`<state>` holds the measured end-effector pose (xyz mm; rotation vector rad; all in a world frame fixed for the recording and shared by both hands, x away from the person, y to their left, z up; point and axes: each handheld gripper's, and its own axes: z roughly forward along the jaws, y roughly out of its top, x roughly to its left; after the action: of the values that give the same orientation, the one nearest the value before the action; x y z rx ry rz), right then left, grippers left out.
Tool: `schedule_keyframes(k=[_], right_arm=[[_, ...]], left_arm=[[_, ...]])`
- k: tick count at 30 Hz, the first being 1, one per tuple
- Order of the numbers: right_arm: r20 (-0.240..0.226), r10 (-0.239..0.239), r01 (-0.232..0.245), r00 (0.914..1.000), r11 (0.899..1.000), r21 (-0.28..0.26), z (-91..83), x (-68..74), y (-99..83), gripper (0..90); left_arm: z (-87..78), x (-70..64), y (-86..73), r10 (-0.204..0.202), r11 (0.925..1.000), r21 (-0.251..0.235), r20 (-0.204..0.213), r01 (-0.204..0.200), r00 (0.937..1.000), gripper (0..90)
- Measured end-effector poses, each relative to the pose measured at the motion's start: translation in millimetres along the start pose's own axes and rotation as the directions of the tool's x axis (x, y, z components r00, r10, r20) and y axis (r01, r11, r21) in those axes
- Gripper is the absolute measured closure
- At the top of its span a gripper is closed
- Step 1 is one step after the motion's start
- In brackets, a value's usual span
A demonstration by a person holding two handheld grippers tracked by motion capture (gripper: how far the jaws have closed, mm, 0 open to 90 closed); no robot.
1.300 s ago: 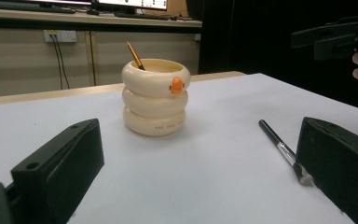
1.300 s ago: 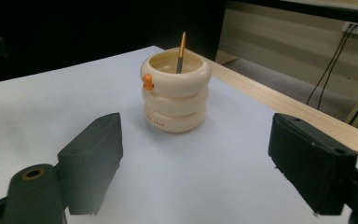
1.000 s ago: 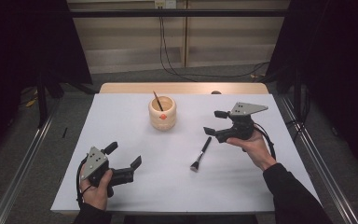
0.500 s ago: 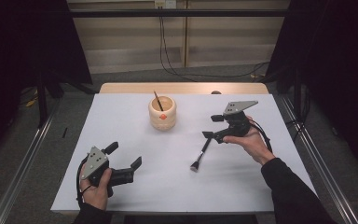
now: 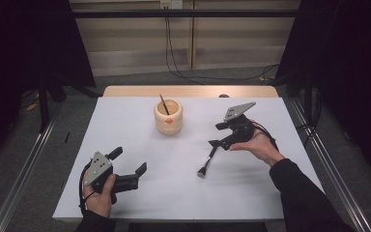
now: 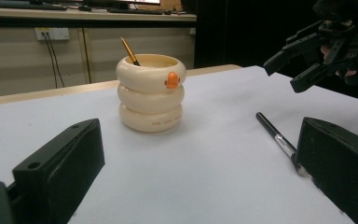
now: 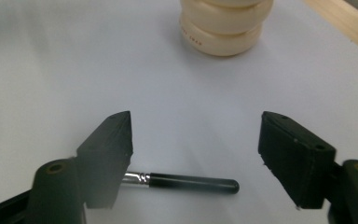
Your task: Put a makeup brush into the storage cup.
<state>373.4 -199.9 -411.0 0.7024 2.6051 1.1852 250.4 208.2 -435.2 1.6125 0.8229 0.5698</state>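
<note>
A cream ringed cup (image 5: 168, 117) with an orange mark stands at the table's middle back, and a thin stick (image 5: 164, 103) leans inside it. A black-handled brush (image 5: 207, 160) lies flat on the white table to its right front. My right gripper (image 5: 217, 135) is open and hovers just over the brush's handle end. In the right gripper view the handle (image 7: 191, 181) lies between and below the spread jaws (image 7: 198, 123). My left gripper (image 5: 128, 161) rests open at the front left and holds nothing. Its view faces the cup (image 6: 151, 95) and the brush (image 6: 277, 140).
The white table top (image 5: 125, 130) ends in a wooden strip (image 5: 188, 91) at the back. Metal rails (image 5: 24, 169) run along both sides on the floor, and cables hang at the back wall. Bare table surface lies between the two grippers.
My right gripper has moved left and down, from beside the brush to just over its handle end. The left gripper, cup and brush have stayed put.
</note>
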Motion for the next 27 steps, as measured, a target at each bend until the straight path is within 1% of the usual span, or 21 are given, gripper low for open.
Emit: schedule_keyframes(k=[3, 4, 6, 9, 10, 11, 12, 13, 14, 15, 16, 17, 18, 19, 20, 21, 22, 23, 24, 26, 27], right_arm=[[-0.032, -0.021, 0.022, 0.9993, 0.998, 0.052, 1.2, -0.5, 2.4, 26.6], [-0.041, -0.037, 0.041, 0.9985, 0.995, 0.091, 3.0, -0.3, 3.1, 27.4], [-0.062, -0.040, 0.048, 0.9973, 0.991, 0.126, 5.9, 0.1, 3.2, 27.1], [-0.071, -0.046, 0.058, 0.9964, 0.982, 0.178, 11.0, 1.3, 4.4, 26.6], [-0.067, -0.060, 0.072, 0.9960, 0.977, 0.203, 12.9, 1.7, 5.8, 26.5], [-0.075, -0.060, 0.075, 0.9954, 0.972, 0.223, 14.1, 2.0, 6.8, 26.3], [-0.094, -0.070, 0.091, 0.9931, 0.966, 0.242, 16.2, 1.3, 8.1, 26.3], [-0.099, -0.080, 0.103, 0.9919, 0.960, 0.261, 18.0, 1.1, 9.4, 26.3], [-0.100, -0.084, 0.109, 0.9914, 0.954, 0.280, 19.2, 1.4, 10.3, 26.5], [-0.116, -0.090, 0.121, 0.9891, 0.947, 0.297, 21.0, 1.3, 11.3, 27.0], [-0.121, -0.087, 0.122, 0.9888, 0.939, 0.322, 22.5, 2.3, 12.1, 27.0], [-0.127, -0.102, 0.140, 0.9866, 0.932, 0.335, 24.6, 2.4, 12.9, 27.0], [-0.134, -0.097, 0.139, 0.9862, 0.922, 0.361, 25.7, 3.3, 13.7, 27.6], [-0.136, -0.096, 0.141, 0.9860, 0.916, 0.376, 27.4, 4.2, 14.2, 28.0], [-0.142, -0.098, 0.148, 0.9850, 0.905, 0.398, 29.3, 5.3, 14.9, 28.3], [-0.148, -0.111, 0.163, 0.9827, 0.900, 0.405, 31.1, 5.4, 15.0, 28.3], [-0.161, -0.096, 0.156, 0.9823, 0.894, 0.420, 31.8, 6.1, 15.4, 28.6], [-0.170, -0.104, 0.168, 0.9799, 0.890, 0.424, 33.3, 6.4, 14.9, 29.0], [-0.177, -0.117, 0.185, 0.9773, 0.879, 0.439, 35.1, 6.8, 13.9, 29.0], [-0.180, -0.127, 0.197, 0.9754, 0.869, 0.454, 37.4, 6.8, 13.2, 29.0], [-0.193, -0.134, 0.210, 0.9721, 0.864, 0.458, 38.5, 6.1, 13.0, 28.9]], left_arm=[[-0.2, 0.5, 0.0, -0.001, 1.0000, -0.003, 0.003, 0.001, 1.0000, 1.2], [-0.3, 0.5, 0.0, 0.000, 1.0000, -0.002, 0.002, 0.000, 1.0000, 1.2], [-0.1, 0.3, -0.1, -0.002, 1.0000, -0.001, -0.006, 0.002, 1.0000, 1.2], [0.1, 0.4, -0.2, 0.000, 1.0000, 0.001, 0.000, 0.000, 1.0000, 1.2], [0.0, 0.2, -0.1, 0.001, 1.0000, 0.002, -0.004, -0.001, 1.0000, 1.2], [-0.2, 0.5, -0.1, 0.003, 1.0000, 0.003, -0.004, -0.003, 1.0000, 1.2], [-0.1, 0.6, -0.1, 0.004, 1.0000, 0.004, -0.004, -0.004, 1.0000, 1.2], [-0.1, 0.8, -0.1, 0.005, 1.0000, 0.003, -0.005, -0.005, 1.0000, 1.2], [-0.1, 0.9, -0.2, 0.001, 1.0000, 0.001, -0.006, -0.001, 1.0000, 1.2], [0.0, 0.9, -0.3, -0.006, 1.0000, -0.001, -0.004, 0.006, 1.0000, 1.2], [-0.1, 1.1, -0.3, -0.005, 1.0000, -0.005, -0.001, 0.005, 1.0000, 1.2], [0.2, 0.9, -0.4, -0.012, 0.9999, -0.010, 0.003, 0.012, 0.9999, 1.2], [0.2, 1.0, -0.4, -0.012, 0.9999, -0.006, 0.002, 0.012, 0.9999, 1.2], [0.4, 1.1, -0.6, -0.010, 0.9999, -0.008, 0.002, 0.010, 0.9999, 1.2], [0.6, 1.3, -0.7, -0.015, 0.9998, -0.008, 0.007, 0.016, 0.9999, 1.2], [0.5, 1.4, -0.7, -0.014, 0.9999, -0.007, 0.007, 0.014, 0.9999, 1.2], [0.4, 1.1, -0.6, -0.012, 0.9999, -0.007, 0.001, 0.012, 0.9999, 1.2], [0.3, 1.0, -0.6, -0.014, 0.9999, -0.007, 0.003, 0.014, 0.9999, 1.2], [0.3, 1.0, -0.6, -0.014, 0.9999, -0.006, 0.003, 0.014, 0.9999, 1.2], [0.8, 1.3, -0.8, -0.013, 0.9999, -0.006, 0.006, 0.013, 0.9999, 1.2], [0.8, 1.5, -0.9, -0.012, 0.9999, -0.004, 0.005, 0.012, 0.9999, 1.2]])
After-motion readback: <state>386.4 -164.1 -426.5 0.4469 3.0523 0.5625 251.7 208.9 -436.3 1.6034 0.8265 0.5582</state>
